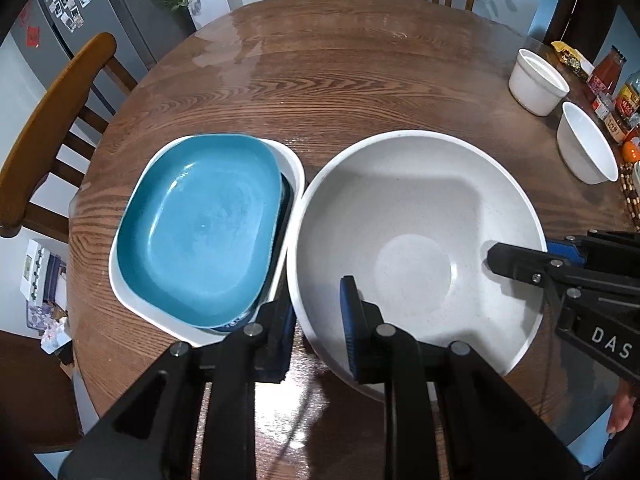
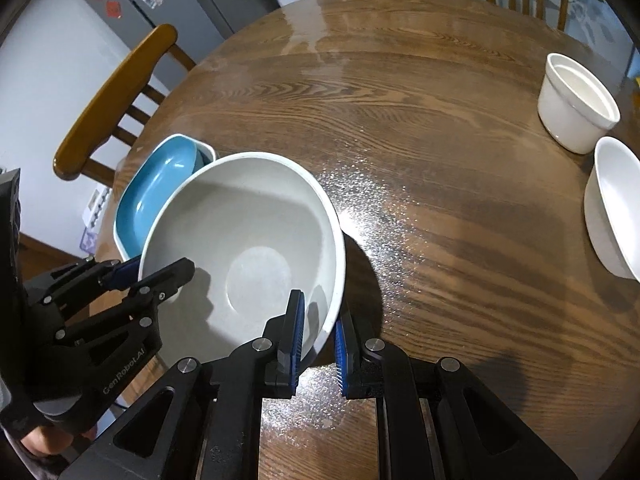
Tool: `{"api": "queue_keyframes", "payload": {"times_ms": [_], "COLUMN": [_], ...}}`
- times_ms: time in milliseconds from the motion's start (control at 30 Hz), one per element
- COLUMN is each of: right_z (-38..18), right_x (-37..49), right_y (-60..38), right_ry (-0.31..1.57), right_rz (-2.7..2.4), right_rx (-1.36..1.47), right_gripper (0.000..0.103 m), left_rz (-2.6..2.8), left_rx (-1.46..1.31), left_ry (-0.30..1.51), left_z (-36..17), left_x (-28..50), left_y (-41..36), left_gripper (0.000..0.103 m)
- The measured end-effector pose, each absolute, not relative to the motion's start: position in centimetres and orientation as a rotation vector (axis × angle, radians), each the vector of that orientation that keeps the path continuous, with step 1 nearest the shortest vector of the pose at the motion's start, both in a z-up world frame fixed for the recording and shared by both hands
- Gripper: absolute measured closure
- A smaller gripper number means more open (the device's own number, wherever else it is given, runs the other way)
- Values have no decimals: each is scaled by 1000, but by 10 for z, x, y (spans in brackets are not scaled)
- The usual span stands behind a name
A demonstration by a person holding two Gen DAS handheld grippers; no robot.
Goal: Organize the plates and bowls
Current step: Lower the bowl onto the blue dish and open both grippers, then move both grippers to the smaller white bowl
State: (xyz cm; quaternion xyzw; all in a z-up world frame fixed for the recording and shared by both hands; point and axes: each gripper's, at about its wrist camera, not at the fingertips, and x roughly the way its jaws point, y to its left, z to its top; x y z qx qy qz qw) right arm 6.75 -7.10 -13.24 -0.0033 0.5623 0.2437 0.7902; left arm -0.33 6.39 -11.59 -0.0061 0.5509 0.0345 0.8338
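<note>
A large speckled white bowl (image 1: 420,248) sits on the round wooden table, tilted. My left gripper (image 1: 320,328) straddles its near-left rim, one finger inside and one outside, shut on the rim. My right gripper (image 2: 318,336) pinches the bowl's (image 2: 248,240) near-right rim between its blue pads; it also shows in the left wrist view (image 1: 532,264). Left of the bowl a blue dish (image 1: 200,228) lies stacked in a white rectangular dish (image 1: 292,160), touching the bowl's side.
Two smaller white bowls (image 2: 576,104) (image 2: 612,204) stand at the table's right side. Jars and bottles (image 1: 616,92) crowd the far right edge. Wooden chairs (image 1: 52,120) ring the table. A fridge (image 1: 88,12) stands behind, left.
</note>
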Motion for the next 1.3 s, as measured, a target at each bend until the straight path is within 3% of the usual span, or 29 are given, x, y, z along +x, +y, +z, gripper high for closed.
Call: {"api": "queue_keyframes", "payload": {"times_ms": [67, 167, 300, 433, 1300], "right_z": [-131, -121, -108, -96, -76], "right_x": [68, 65, 64, 61, 42], "right_y": [-77, -88, -105, -125, -263], "right_ry": [1209, 1170, 1124, 1084, 987], "right_rz": [506, 501, 494, 470, 285], "right_rx": [-1, 23, 53, 82, 237], "right_gripper": [77, 50, 49, 49, 48], "left_rz": [86, 99, 113, 106, -58], "left_rx": [-14, -19, -25, -2, 75], "left_ry": [1157, 1128, 1093, 1051, 989], "left_z": [-113, -104, -89, -74, -50], "left_x": [-3, -4, -5, -8, 8], "left_y": [65, 65, 61, 49, -80], "left_gripper": [49, 40, 37, 24, 22]}}
